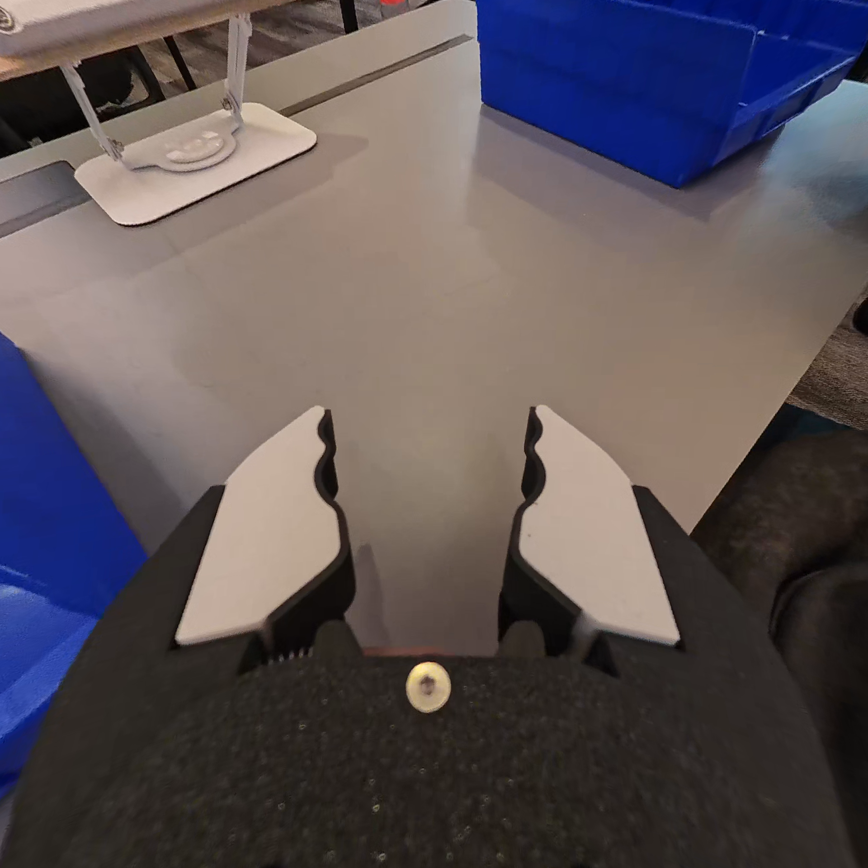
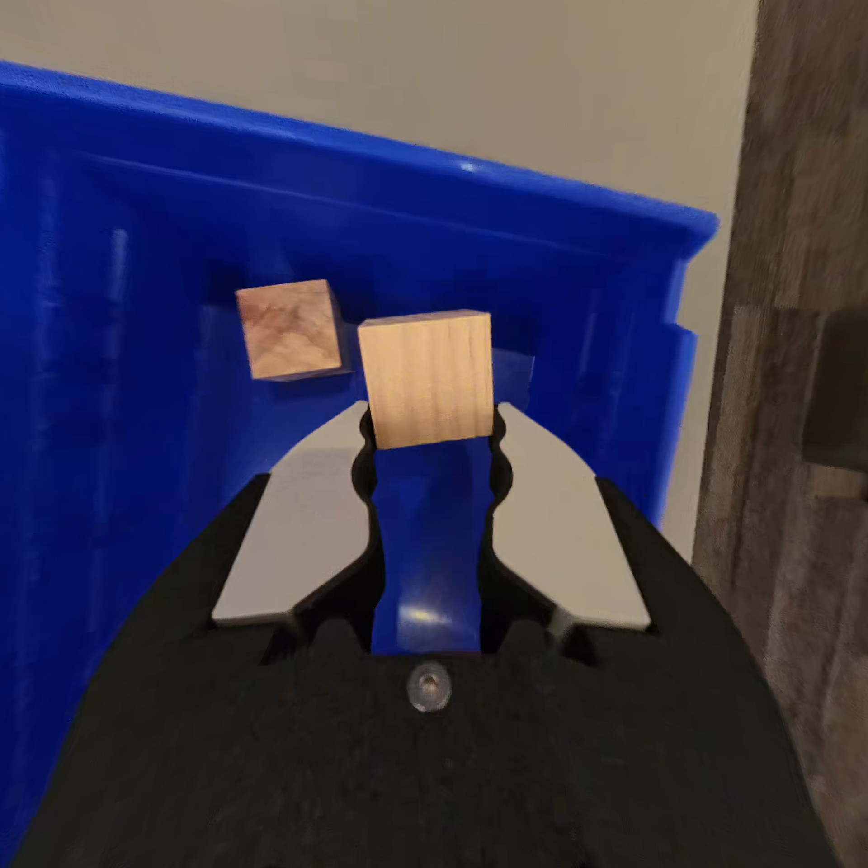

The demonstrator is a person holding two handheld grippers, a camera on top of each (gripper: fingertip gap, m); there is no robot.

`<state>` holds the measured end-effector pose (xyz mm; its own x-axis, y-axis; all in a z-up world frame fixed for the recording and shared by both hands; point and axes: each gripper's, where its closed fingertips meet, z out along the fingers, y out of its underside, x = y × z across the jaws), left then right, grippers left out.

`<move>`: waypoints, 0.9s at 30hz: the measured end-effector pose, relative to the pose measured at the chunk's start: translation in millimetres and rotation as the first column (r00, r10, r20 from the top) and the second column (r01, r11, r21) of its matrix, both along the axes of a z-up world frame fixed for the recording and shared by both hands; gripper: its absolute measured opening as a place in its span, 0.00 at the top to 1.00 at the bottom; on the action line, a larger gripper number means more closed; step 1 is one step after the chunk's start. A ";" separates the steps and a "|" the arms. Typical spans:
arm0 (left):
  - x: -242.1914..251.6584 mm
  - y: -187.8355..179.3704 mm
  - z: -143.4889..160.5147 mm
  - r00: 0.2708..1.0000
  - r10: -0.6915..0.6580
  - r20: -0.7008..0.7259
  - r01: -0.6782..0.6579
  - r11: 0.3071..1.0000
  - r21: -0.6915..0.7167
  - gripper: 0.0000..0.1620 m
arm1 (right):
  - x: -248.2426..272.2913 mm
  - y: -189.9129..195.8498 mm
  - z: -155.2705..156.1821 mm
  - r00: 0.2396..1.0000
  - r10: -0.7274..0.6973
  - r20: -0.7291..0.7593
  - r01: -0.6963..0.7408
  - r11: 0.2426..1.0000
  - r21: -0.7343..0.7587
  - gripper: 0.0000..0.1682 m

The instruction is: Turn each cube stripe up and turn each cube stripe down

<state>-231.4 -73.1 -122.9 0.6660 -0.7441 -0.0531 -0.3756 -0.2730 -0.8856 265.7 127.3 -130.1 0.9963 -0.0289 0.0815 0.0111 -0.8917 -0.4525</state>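
Pale cube [image 2: 427,378] seen as bare matt wood, bin [image 2: 141,329] as glossy blue plastic, table [image 1: 422,282] as smooth matt grey.

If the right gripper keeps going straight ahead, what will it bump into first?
Probably nothing new at first: the right gripper already has the pale cube between its fingertips. Pushed straight on, the cube would likely hit the floor of the blue bin. The darker cube sits off to the left.
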 end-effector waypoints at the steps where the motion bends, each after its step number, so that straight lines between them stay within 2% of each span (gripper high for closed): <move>1: -1.3 0.8 0.3 1.000 0.005 0.000 -0.005 1.000 0.002 0.53 | 1.6 3.6 -9.6 1.000 0.001 0.027 0.000 0.999 -0.042 0.72; 3: -2.0 0.8 -1.5 1.000 0.004 0.002 -0.004 1.000 -0.014 0.53 | 6.9 5.7 -25.1 0.997 -0.014 0.081 0.024 0.992 -0.122 0.73; 9: 0.7 -2.3 -4.0 1.000 -0.022 0.017 0.023 0.999 -0.049 0.52 | 17.8 0.8 -48.7 0.989 -0.087 0.118 0.112 0.968 -0.225 0.73; 14: 2.0 -3.6 -8.6 0.999 -0.034 -0.007 0.034 0.998 -0.056 0.52 | 23.4 -2.5 -49.0 0.989 -0.100 0.109 0.121 0.971 -0.208 0.71; 15: 2.2 -3.6 -10.0 0.999 -0.035 -0.013 0.034 0.998 -0.059 0.52 | 23.0 -3.7 -43.2 0.989 -0.089 0.118 0.111 0.976 -0.190 0.64; 17: 1.9 -2.9 -11.9 0.999 -0.030 -0.020 0.028 0.998 -0.060 0.52 | 16.2 -8.3 -16.8 0.990 -0.069 0.123 0.080 0.993 -0.089 0.63; 19: 1.8 -3.0 -12.7 0.999 -0.030 -0.024 0.028 0.998 -0.062 0.52 | -5.2 -17.5 27.7 0.993 -0.013 0.116 0.001 0.995 0.102 0.62; 21: 0.9 -2.1 -12.4 0.999 -0.026 -0.028 0.025 0.998 -0.058 0.52 | -57.6 -34.2 74.8 0.991 0.121 0.049 -0.130 0.923 0.361 0.63; 22: 0.0 -1.2 -12.6 0.999 -0.022 -0.031 0.021 0.998 -0.057 0.52 | -99.9 -48.8 93.0 0.969 0.245 -0.026 -0.201 0.848 0.490 0.64; 23: -0.5 -0.7 -13.2 0.999 -0.021 -0.033 0.019 0.998 -0.060 0.52 | -150.6 -70.7 105.1 0.906 0.409 -0.111 -0.268 0.755 0.599 0.67; 25: -0.7 -0.1 -15.2 0.999 -0.019 -0.029 0.017 0.997 -0.075 0.53 | -246.4 -130.1 107.6 0.675 0.687 -0.269 -0.322 0.603 0.730 0.66; 27: -0.2 -0.7 -18.2 0.999 -0.020 -0.028 0.017 0.995 -0.094 0.53 | -312.2 -181.9 86.0 0.474 0.793 -0.382 -0.325 0.561 0.761 0.67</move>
